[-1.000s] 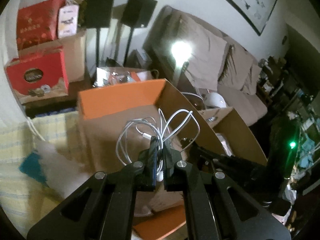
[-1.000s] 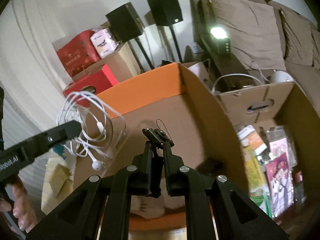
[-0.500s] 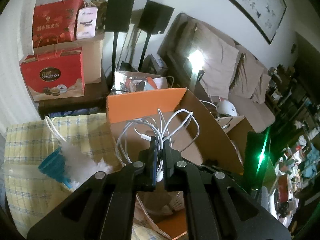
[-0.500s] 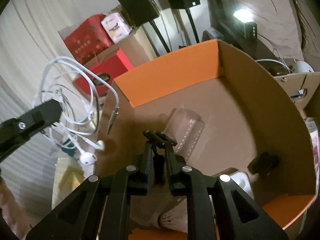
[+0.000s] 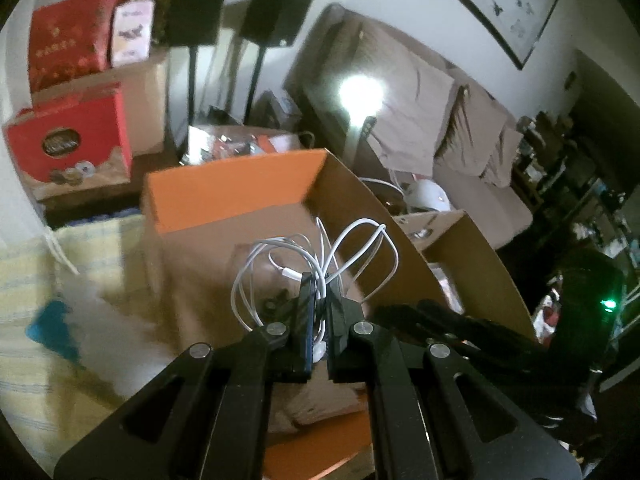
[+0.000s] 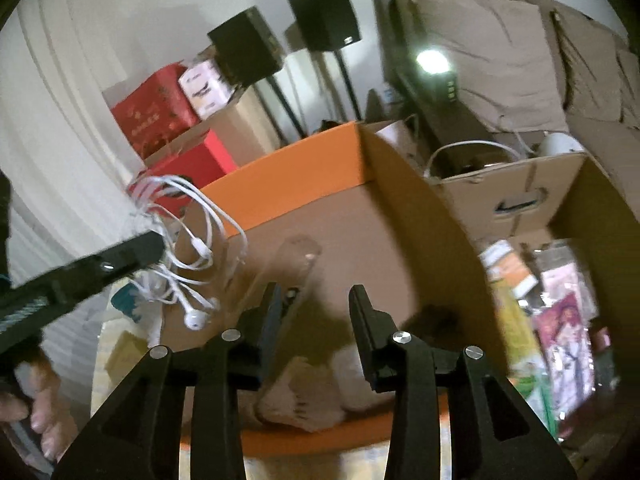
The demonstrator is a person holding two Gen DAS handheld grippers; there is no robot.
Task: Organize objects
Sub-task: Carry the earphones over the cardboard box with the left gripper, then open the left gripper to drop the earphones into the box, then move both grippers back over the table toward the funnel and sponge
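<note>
My left gripper (image 5: 319, 292) is shut on a tangle of white wired earphones (image 5: 320, 256) and holds it above the open cardboard box with orange flaps (image 5: 224, 196). In the right wrist view the earphones (image 6: 180, 248) hang from the left gripper's finger at the left, over the box's left wall. My right gripper (image 6: 314, 300) is open and empty above the box (image 6: 304, 176). A clear plastic container (image 6: 296, 256) and a small black item (image 6: 436, 322) lie on the box floor.
A second cardboard box (image 6: 516, 200) with packets stands to the right. Red gift boxes (image 5: 68, 148) and two black speakers on stands (image 5: 196, 8) stand behind. A yellow checked cloth with a teal funnel (image 5: 52, 324) lies to the left. A sofa (image 5: 440, 120) stands behind.
My right gripper has opened and let go of the small black item it held. My left gripper has moved over the box with the earphones.
</note>
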